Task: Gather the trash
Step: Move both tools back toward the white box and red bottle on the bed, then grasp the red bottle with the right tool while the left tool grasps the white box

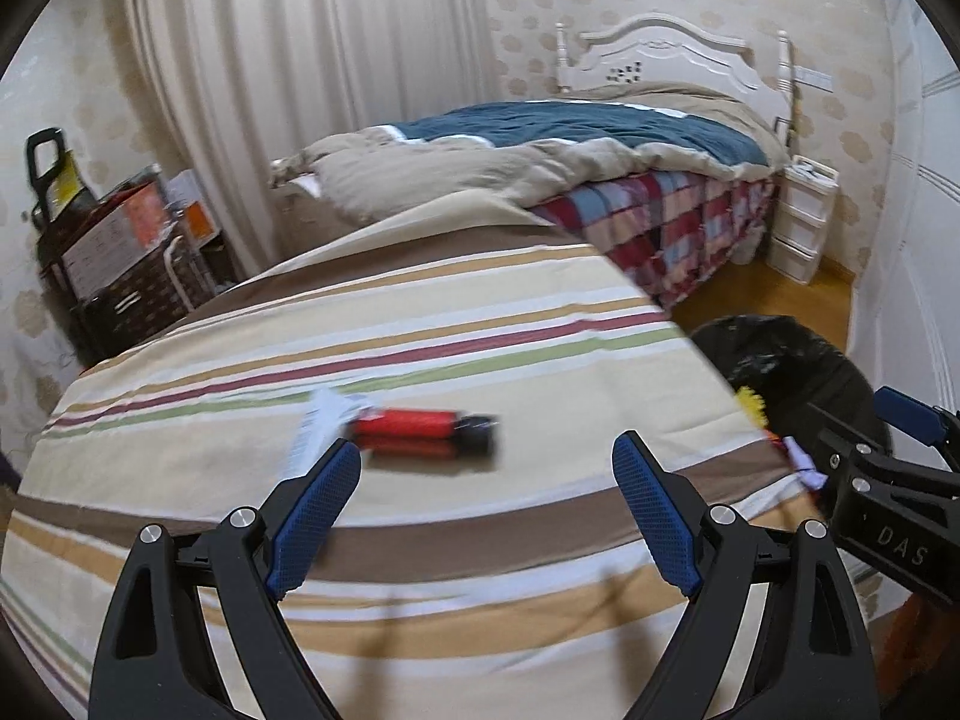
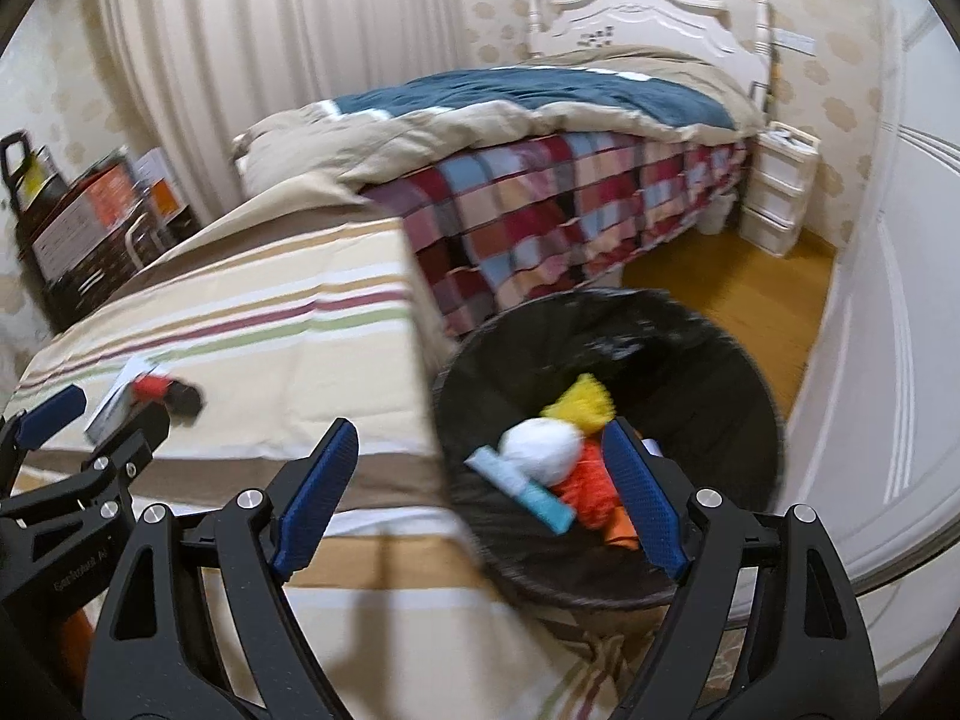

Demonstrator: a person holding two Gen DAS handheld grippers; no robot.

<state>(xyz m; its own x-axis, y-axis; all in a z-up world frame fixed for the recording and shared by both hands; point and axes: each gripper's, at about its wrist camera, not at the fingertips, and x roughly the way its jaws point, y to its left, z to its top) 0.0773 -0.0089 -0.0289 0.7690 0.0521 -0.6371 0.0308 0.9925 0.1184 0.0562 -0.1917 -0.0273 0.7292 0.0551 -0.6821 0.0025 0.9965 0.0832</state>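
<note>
A red and black wrapper [image 1: 426, 432] lies on the striped cloth [image 1: 480, 324] with a white paper slip [image 1: 318, 426] at its left end. My left gripper [image 1: 486, 450] hangs open just in front of the wrapper, with nothing between its pads. The black bin [image 2: 720, 372] stands beside the cloth and holds a yellow piece [image 2: 585, 399], a white wad [image 2: 543, 447], an orange piece [image 2: 585, 480] and a light blue strip [image 2: 522, 483]. My right gripper [image 2: 480, 435] is open and empty above the bin's near left rim. The wrapper [image 2: 162, 390] also shows past the left gripper [image 2: 99, 417].
Behind the striped surface stands a bed with a checked cover [image 2: 540, 222] and a white headboard [image 1: 666, 54]. White drawers [image 1: 801, 216] sit by the bed. Dark boxes and crates [image 1: 120, 252] fill the far left. Wood floor [image 2: 738, 288] runs along a white door on the right.
</note>
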